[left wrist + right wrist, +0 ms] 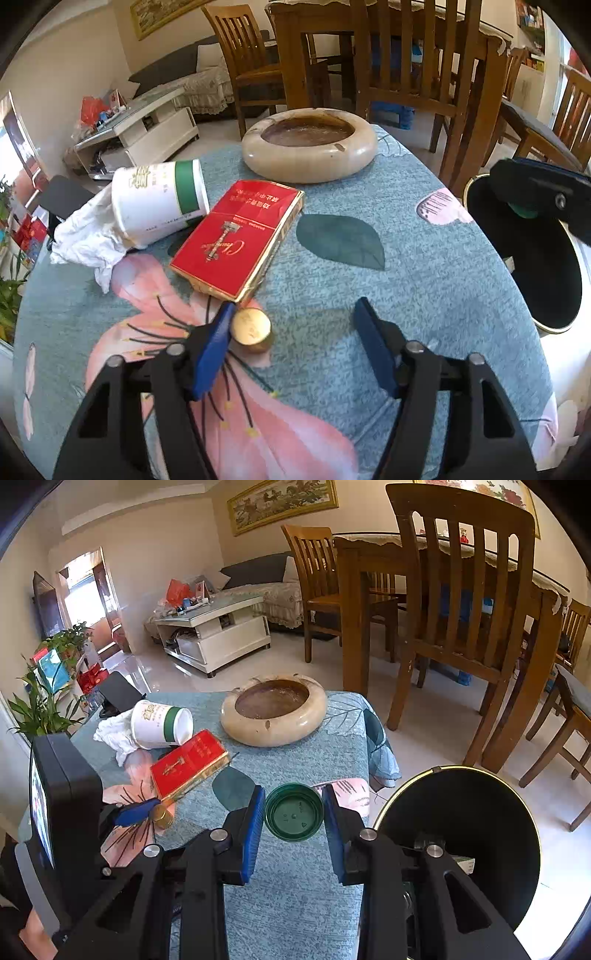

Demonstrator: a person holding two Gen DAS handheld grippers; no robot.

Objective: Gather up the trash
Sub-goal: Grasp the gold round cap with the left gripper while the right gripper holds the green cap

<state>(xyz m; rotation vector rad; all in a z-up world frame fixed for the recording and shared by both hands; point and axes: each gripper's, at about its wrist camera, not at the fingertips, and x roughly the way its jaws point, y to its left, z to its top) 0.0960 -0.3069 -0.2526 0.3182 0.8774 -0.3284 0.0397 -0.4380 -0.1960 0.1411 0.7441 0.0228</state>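
Your tabletop (pixel 424 240) under its blue flowered cloth spreads out ahead of both tools, and the black bin (pixel 480 830) with the gold rim stands off its edge, just to the right of your right tool (pixel 293 812). Beyond both tools, at the far end, sits the round stone ashtray (pixel 310 147). Ahead and to the left of your left tool (pixel 295 332) a white paper cup (pixel 159 201) lies on its side with a crumpled white tissue (pixel 86 240) against it, and the red cigarette pack (pixel 238 240) lies flat just beyond the left pad. Your right tool has its blue pads closed on the green lid (pixel 293 812), one on each side, and carries it above the cloth close to the bin. Your left tool is about half open with nothing gripped; the small gold cap (pixel 252 329) stands on the cloth right beside its left pad (pixel 212 350), with a clear gap to the right pad
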